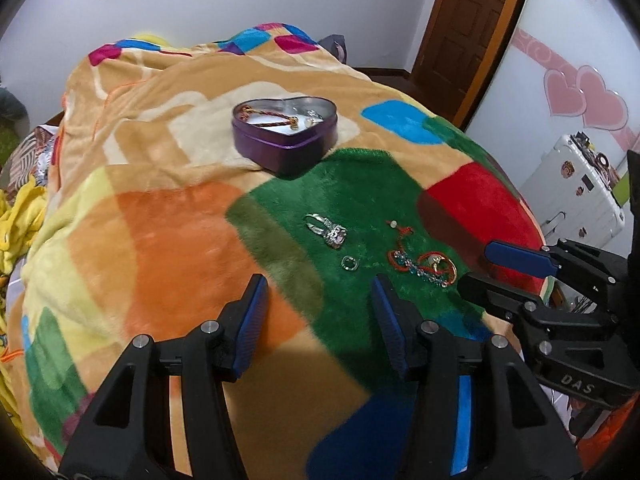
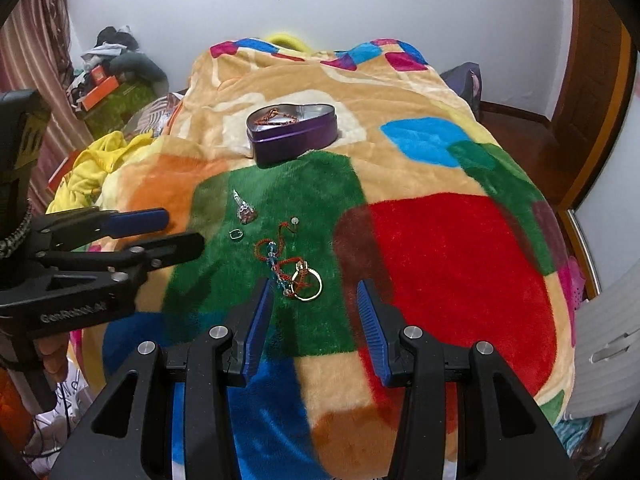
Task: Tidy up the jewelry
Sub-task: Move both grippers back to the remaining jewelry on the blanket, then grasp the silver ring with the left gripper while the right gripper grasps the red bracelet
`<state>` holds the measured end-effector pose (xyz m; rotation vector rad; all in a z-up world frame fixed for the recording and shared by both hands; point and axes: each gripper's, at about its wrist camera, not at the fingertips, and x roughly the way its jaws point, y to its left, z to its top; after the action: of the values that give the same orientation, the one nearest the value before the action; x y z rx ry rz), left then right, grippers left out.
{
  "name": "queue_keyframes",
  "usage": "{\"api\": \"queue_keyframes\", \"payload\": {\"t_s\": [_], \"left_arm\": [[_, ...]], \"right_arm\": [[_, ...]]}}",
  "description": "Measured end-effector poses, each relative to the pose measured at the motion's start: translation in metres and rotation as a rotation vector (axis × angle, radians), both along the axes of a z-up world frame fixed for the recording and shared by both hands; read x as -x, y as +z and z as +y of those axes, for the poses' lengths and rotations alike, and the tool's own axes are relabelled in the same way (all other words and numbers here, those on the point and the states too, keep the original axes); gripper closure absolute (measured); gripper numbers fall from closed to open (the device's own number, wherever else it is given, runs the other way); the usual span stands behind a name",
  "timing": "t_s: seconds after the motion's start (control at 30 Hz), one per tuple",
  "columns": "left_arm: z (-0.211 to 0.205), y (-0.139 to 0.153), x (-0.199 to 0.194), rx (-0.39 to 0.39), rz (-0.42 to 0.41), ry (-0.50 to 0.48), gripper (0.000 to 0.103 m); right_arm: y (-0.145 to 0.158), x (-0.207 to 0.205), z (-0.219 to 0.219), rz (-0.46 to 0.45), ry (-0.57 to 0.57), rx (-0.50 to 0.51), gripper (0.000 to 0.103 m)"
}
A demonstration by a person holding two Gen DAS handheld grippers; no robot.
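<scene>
A purple heart-shaped tin stands open on the blanket with a red and gold cord bracelet inside. Nearer, on the green patch, lie a silver ring with a stone, a small silver ring, a red cord bracelet with blue beads and a gold ring. My left gripper hovers open and empty just short of the silver rings. My right gripper is open over the gold ring and holds nothing.
The colourful plush blanket covers a bed. Yellow cloth lies off its left side, beyond it a cluttered pile. A white suitcase stands by the bed's right side. A brown door is at the far right.
</scene>
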<state>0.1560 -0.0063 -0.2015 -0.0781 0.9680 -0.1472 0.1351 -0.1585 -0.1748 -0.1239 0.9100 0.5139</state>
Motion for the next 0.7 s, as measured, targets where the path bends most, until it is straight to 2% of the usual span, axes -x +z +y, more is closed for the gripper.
{"api": "queue_keyframes", "payload": {"t_s": [0.2,0.33,0.4,0.47,0.53,0.63,0.7], "left_arm": [[-0.004,-0.007,-0.014,0.005,0.005,-0.026,0.051],[-0.010,-0.012,-0.018,0.007,0.017,-0.067,0.070],[-0.013,-0.015,-0.020,0.000,0.019,-0.080,0.072],[-0.013,-0.015,-0.020,0.001,0.013,-0.094,0.082],[-0.014,-0.016,-0.021,0.015,0.014,-0.108,0.089],[-0.014,-0.018,-0.022,0.020,0.018,-0.117,0.094],[-0.014,-0.018,-0.023,0.024,0.017,-0.115,0.094]], "right_arm": [[-0.003,-0.005,0.001,0.001,0.017,-0.003,0.063],[-0.004,-0.007,0.006,0.000,0.049,-0.003,0.063],[-0.005,-0.009,0.010,-0.008,0.058,0.000,0.063],[-0.006,-0.012,0.012,-0.017,0.059,-0.002,0.063],[-0.007,-0.015,0.014,-0.014,0.067,0.000,0.068],[-0.007,-0.017,0.015,-0.009,0.081,-0.010,0.070],[-0.006,-0.017,0.017,-0.010,0.093,-0.012,0.071]]}}
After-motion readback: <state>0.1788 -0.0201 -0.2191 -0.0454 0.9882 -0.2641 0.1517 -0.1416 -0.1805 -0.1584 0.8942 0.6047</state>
